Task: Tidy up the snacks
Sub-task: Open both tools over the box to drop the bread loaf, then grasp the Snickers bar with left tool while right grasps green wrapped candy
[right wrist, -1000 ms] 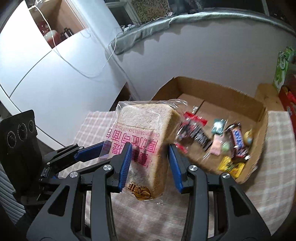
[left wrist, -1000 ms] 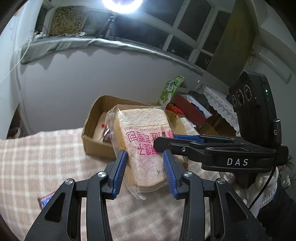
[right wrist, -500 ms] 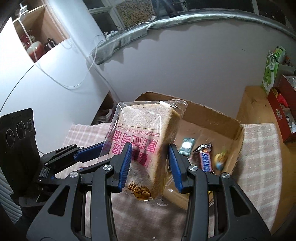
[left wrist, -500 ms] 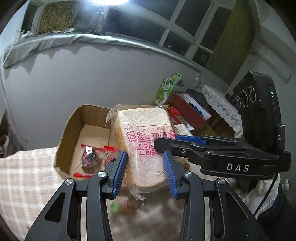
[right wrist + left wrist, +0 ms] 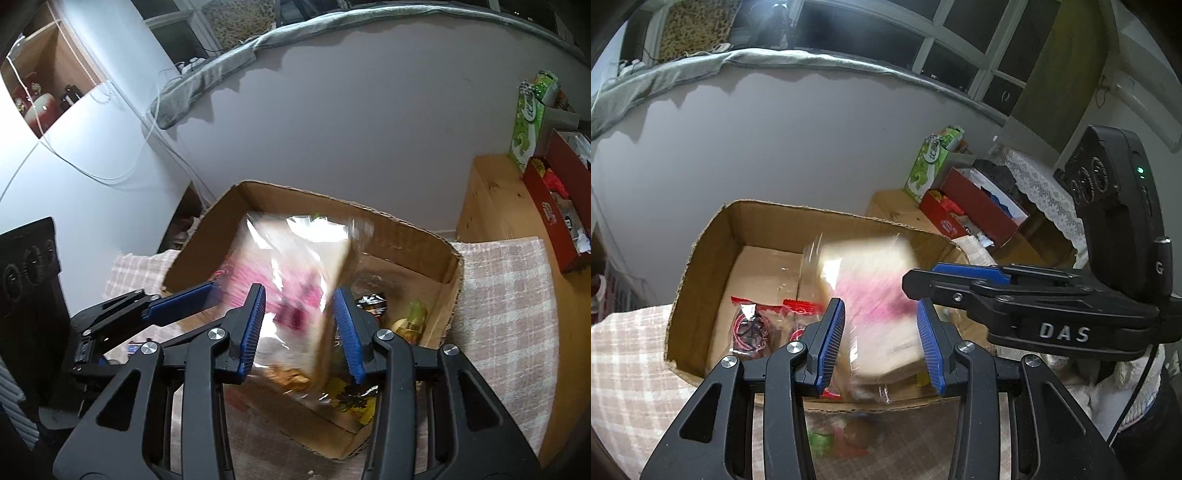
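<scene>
A bagged loaf of sliced bread with pink print (image 5: 875, 299) is blurred with motion, dropping into the open cardboard box (image 5: 701, 258). It also shows in the right wrist view (image 5: 299, 280) above the box (image 5: 421, 236). My left gripper (image 5: 881, 343) and right gripper (image 5: 299, 332) are both open with the bread between their blue pads, no longer gripped. The right gripper's body shows in the left wrist view at right. Red snack packets (image 5: 750, 325) and candy bars (image 5: 373, 302) lie in the box.
The box sits on a checked cloth (image 5: 509, 302). A wooden stand (image 5: 491, 199) at right holds a green carton (image 5: 528, 122) and a red box (image 5: 557, 206). A grey wall is behind. Loose sweets (image 5: 842, 439) lie on the cloth before the box.
Both grippers moved over the box and opened. The bread, held firmly before, now falls blurred into the box.
</scene>
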A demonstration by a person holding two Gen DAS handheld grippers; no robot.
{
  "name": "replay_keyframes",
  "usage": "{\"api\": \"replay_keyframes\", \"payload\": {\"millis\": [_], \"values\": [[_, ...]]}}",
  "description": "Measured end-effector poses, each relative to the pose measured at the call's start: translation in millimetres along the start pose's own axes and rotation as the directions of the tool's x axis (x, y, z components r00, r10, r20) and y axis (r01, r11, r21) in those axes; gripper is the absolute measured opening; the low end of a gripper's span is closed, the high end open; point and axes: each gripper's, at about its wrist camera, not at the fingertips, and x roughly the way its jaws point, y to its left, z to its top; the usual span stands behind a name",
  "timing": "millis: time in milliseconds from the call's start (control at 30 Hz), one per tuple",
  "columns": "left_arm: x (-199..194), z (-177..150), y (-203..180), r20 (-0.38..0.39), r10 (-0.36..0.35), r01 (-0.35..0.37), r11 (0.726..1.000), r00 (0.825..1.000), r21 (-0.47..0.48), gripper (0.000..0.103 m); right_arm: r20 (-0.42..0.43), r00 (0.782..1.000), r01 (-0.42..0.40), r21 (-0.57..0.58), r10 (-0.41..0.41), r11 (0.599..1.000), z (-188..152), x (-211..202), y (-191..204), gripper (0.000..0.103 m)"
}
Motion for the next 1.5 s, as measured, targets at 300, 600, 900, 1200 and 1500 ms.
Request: {"api": "replay_keyframes", "payload": {"millis": [300,600,900,1200,1500], "values": [[-18,-1,-7,0.028,0.016,-0.017,0.999,0.999,0.028,0.038,0.017,1.000,0.018,-0.006,-0.018,1.000,-3,-9,3,0.042],[-60,-18,2,0.071,0.038,-0.040,0.999,0.997,0.027,0.038,0.069,0.997,0.044,-0.077,-0.039,0.996,-17,-44,30,0.042],[-123,-51,51,0.126,0.083,-0.074,0.994,0.989,-0.078,0.040,0.099,0.995,0.038,-0.163,-0.022,0.986,-52,-66,57,0.053],[-173,-111,103,0.138,0.148,-0.120,0.974,0.979,-0.193,0.040,0.051,0.998,-0.020,-0.219,0.032,0.976,-97,-63,76,0.057],[-164,-148,140,0.051,0.190,-0.170,0.951,0.981,-0.259,0.041,-0.038,0.999,-0.035,-0.249,0.026,0.968,-127,-30,81,0.057]]}}
